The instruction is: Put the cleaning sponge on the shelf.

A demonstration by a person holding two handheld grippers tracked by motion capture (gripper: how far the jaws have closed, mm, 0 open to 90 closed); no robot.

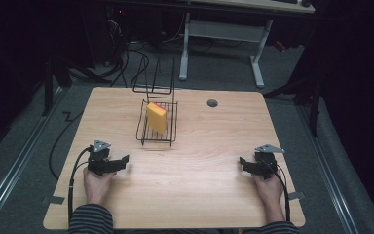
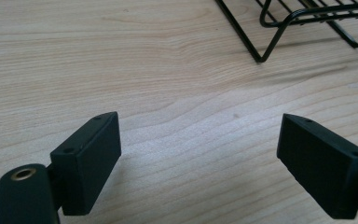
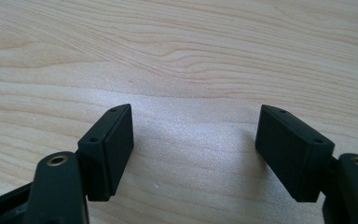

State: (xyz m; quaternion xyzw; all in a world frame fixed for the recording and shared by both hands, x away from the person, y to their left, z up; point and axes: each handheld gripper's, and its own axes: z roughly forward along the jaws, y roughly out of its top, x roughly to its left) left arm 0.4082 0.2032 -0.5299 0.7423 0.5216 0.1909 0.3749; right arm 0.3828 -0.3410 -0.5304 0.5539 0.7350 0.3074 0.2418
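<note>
Fingers apart on your left gripper [image 1: 122,161] and right gripper [image 1: 242,162], low on the desk [image 1: 199,146], yellow sponge [image 1: 157,117] upright in wire rack [image 1: 148,134] at centre.

A wire rack [image 1: 157,124] stands on the table [image 1: 209,146], left of centre toward the far edge; a sponge [image 1: 157,117] leans inside it; left gripper [image 1: 119,162] near-left, right gripper [image 1: 245,163] near-right, well apart.
</note>
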